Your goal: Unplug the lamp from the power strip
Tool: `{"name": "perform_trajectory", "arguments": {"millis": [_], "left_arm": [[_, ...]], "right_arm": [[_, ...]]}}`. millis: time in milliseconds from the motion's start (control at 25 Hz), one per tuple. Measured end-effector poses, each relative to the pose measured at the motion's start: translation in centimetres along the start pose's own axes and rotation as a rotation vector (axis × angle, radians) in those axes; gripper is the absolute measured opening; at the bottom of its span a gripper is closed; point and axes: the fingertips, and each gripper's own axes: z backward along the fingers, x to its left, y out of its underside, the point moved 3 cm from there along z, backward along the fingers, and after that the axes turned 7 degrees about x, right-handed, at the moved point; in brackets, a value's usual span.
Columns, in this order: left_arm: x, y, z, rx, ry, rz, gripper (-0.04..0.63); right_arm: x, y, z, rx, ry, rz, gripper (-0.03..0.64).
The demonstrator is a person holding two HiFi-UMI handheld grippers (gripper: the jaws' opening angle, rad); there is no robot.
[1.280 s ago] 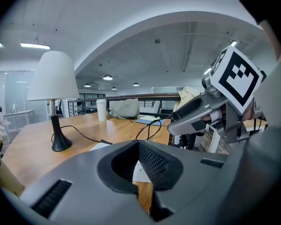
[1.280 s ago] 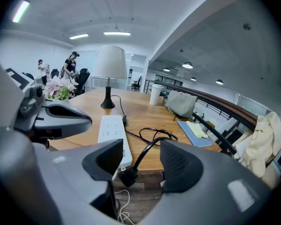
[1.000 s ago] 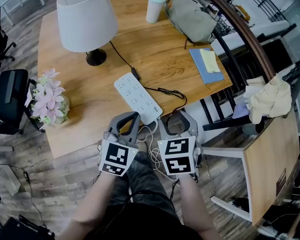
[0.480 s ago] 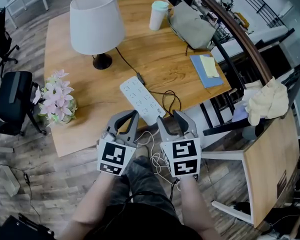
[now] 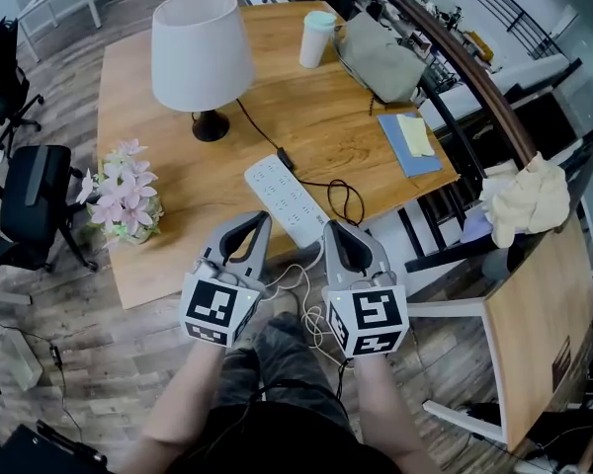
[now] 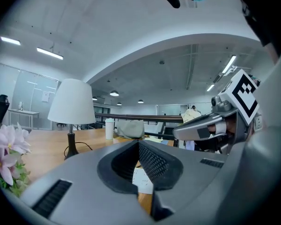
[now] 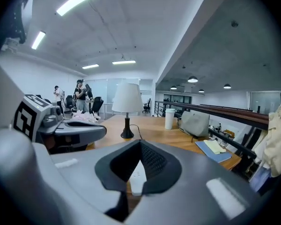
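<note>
The lamp (image 5: 203, 52) with a white shade stands on the wooden table (image 5: 168, 255). Its black cord runs to a black plug (image 5: 285, 156) seated in the far end of the white power strip (image 5: 289, 200). Both grippers hover side by side over the table's near edge, just short of the strip. My left gripper (image 5: 262, 217) is shut and holds nothing. My right gripper (image 5: 334, 227) is also shut and holds nothing. The strip (image 6: 143, 181) shows through the hollow under the left gripper (image 6: 138, 143), and the strip (image 7: 137, 176) shows likewise under the right gripper (image 7: 140, 142).
A vase of pink flowers (image 5: 127, 196) stands at the table's left edge. A cup (image 5: 317, 26), a grey bag (image 5: 381, 49) and a blue notebook (image 5: 407, 144) lie at the far right. A black cord loop (image 5: 341, 200) lies beside the strip. White cable (image 5: 296, 284) hangs below the near edge.
The right gripper's jaws have gone from wide open to shut. Both grippers have stayed at the table's near edge while the head view shifted a little.
</note>
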Motion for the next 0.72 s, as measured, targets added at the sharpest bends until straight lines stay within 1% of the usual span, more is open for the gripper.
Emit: {"name": "perform_trajectory", "arguments": {"millis": [120,280,520,720], "left_arm": [[0.1,-0.9,0.7,-0.031,-0.001,0.009,-0.003],[0.3,-1.9,1.8,-0.06,-0.004,0.025,-0.003],[1.2,-3.1,3.4,-0.079,-0.02,0.032,-0.003],[1.7,-3.9,4.7,-0.092,-0.027,0.046,-0.003]], "right_arm": [[0.5,-0.8,0.7,-0.066,-0.021,-0.031,0.008],[0.9,-1.7,1.6,-0.13,-0.046,-0.059,0.008],[1.0,-2.8,3.0,-0.178,-0.058,-0.09,0.008],[1.1,-4.0,4.1,-0.211,-0.057,-0.097,0.008]]}}
